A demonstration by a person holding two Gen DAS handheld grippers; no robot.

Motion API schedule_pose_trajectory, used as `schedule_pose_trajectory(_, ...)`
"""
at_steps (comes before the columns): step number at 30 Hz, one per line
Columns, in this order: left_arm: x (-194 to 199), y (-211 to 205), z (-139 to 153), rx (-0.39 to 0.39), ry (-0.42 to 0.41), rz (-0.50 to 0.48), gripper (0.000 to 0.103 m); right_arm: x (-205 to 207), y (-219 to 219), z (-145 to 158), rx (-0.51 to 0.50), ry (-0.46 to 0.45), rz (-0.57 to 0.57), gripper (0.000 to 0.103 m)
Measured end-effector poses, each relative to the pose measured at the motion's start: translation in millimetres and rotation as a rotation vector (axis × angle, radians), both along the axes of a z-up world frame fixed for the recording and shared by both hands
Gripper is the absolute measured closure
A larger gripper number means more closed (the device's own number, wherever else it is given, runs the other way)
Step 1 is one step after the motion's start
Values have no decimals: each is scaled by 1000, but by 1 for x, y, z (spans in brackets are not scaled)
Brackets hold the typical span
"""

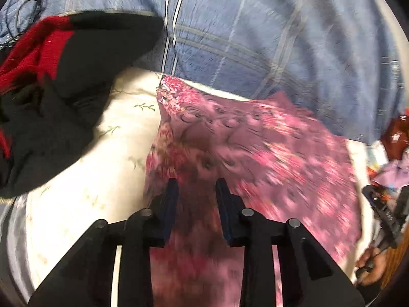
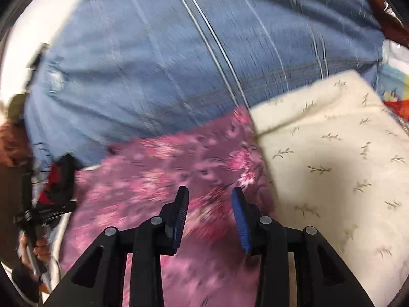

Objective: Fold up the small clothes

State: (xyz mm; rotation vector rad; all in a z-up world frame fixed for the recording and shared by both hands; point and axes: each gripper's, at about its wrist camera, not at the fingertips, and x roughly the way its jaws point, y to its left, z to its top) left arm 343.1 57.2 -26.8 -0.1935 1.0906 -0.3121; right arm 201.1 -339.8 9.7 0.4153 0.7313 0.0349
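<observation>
A pink floral garment (image 1: 268, 153) lies spread on a cream leaf-print cushion (image 1: 84, 179). My left gripper (image 1: 196, 188) hovers over the garment's near left part with its fingers apart and nothing pinched between them. In the right wrist view the same pink garment (image 2: 153, 179) lies below my right gripper (image 2: 210, 194), which is also open over the cloth's right edge, next to the cream cushion (image 2: 332, 166). Both views are motion-blurred. Each gripper shows in the other's view: the right one (image 1: 383, 212) at the right edge, the left one (image 2: 51, 192) at the left edge.
A black and red garment (image 1: 51, 89) lies heaped at the left of the cushion. Blue checked bedding (image 1: 255, 25) fills the background, with a thin white cable (image 2: 212, 41) across it. A hand (image 1: 373, 263) holds the right gripper. Colourful items (image 2: 396, 84) sit far right.
</observation>
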Motion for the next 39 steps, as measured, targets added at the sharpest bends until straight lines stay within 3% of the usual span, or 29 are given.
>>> schedule_pose_trajectory(2, -15, 4, 5, -30, -2, -33, 56, -22, 4, 1, 1, -24, 14, 65)
schedule_pose_trajectory(5, -38, 6, -6, -71, 45, -82, 56, -40, 1, -28, -2, 65, 3, 63)
schedule_pose_trajectory(6, -46, 2, -16, -32, 58, -88, 56, -45, 0, -38, 20, 79, 5, 64)
schedule_pose_trajectory(7, -54, -5, -18, 4, 48, -84, 56, -55, -1, -36, 21, 27, -14, 64)
schedule_pose_trajectory(9, -62, 2, -19, 25, 28, -94, 59, -57, 4, -30, 4, 64, -46, 64)
schedule_pose_trajectory(11, -65, 17, -11, -12, 46, -64, 59, -60, 19, -18, -19, 56, -60, 61)
schedule_pose_trajectory(13, -66, 40, -2, -61, 55, -24, 59, -64, 46, -6, -52, 18, 4, 56)
schedule_pose_trajectory(15, -64, 65, 3, -102, 66, 39, 59, -65, 89, 2, -115, -3, 100, 41)
schedule_pose_trajectory(19, -72, 105, 5, -191, 109, 102, 59, -59, 207, -4, -282, -1, 378, 40)
schedule_pose_trajectory(23, -73, 116, 0, -226, 148, 117, 58, -57, 306, -22, -482, -5, 599, 39)
schedule_pose_trajectory(25, -70, 116, -4, -241, 167, 115, 58, -50, 346, -34, -616, -9, 635, 39)
schedule_pose_trajectory(30, -45, 110, -9, -271, 211, 110, 54, -31, 380, -49, -816, -69, 571, 39)
schedule_pose_trajectory(32, -31, 108, -10, -296, 234, 110, 51, -27, 389, -51, -923, -130, 561, 46)
schedule_pose_trajectory(33, -20, 105, -13, -313, 250, 116, 49, -27, 392, -53, -965, -159, 569, 72)
schedule_pose_trajectory(34, -14, 103, -14, -328, 259, 118, 48, -26, 394, -52, -997, -178, 577, 88)
schedule_pose_trajectory(35, -7, 99, -16, -347, 268, 115, 42, -27, 395, -49, -1021, -202, 575, 94)
schedule_pose_trajectory(38, 16, 84, -24, -424, 316, 96, 23, -32, 383, -31, -959, -290, 545, 95)
schedule_pose_trajectory(39, 25, 74, -29, -447, 341, 86, 22, -34, 380, -27, -942, -306, 540, 96)
